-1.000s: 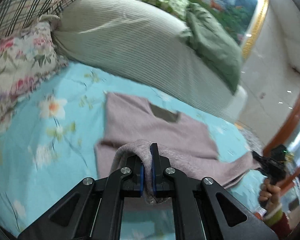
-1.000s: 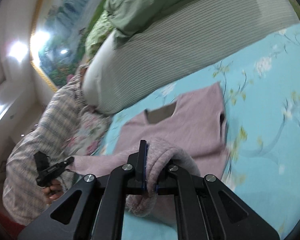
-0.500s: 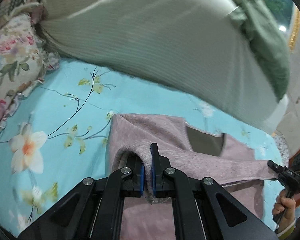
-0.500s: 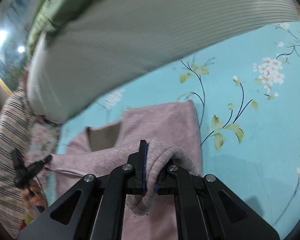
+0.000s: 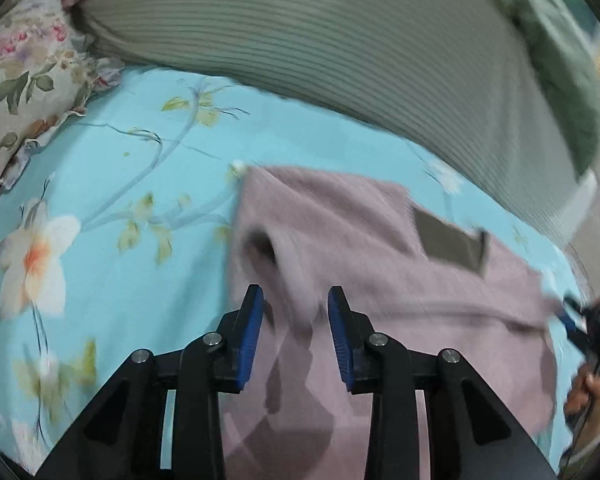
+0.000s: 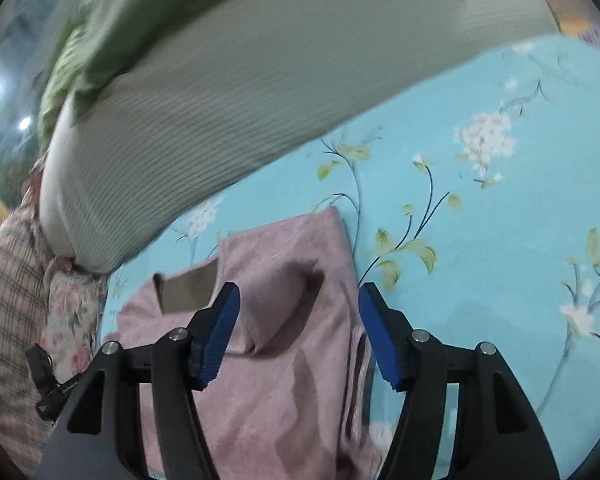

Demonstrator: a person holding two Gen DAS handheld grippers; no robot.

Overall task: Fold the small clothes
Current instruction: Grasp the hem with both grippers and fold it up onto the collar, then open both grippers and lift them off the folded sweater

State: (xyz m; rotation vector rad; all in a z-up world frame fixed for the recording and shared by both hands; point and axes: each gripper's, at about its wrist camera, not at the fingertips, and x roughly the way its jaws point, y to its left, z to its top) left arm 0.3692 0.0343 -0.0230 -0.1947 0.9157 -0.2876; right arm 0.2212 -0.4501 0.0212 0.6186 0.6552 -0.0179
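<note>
A small mauve knit sweater [image 5: 380,280] lies on the turquoise floral bedsheet [image 5: 140,184], its lower part folded up over the body near the brown neck label [image 5: 448,240]. My left gripper [image 5: 296,304] is open just above the folded hem, which is blurred between the jaws. In the right wrist view the sweater [image 6: 284,320] lies folded, label [image 6: 188,288] at left. My right gripper [image 6: 298,304] is open wide over the folded edge, holding nothing. The right gripper also shows at the left view's right edge [image 5: 580,324].
A large grey-green ribbed pillow [image 5: 340,40] lies behind the sweater, with a green blanket [image 5: 560,60] on it. A floral cushion [image 5: 20,72] is at the left. A plaid cloth [image 6: 8,288] lies at the right view's left edge.
Both grippers carried the sweater's hem up toward the collar, then opened and let it go. The hem now drops onto the sweater's body.
</note>
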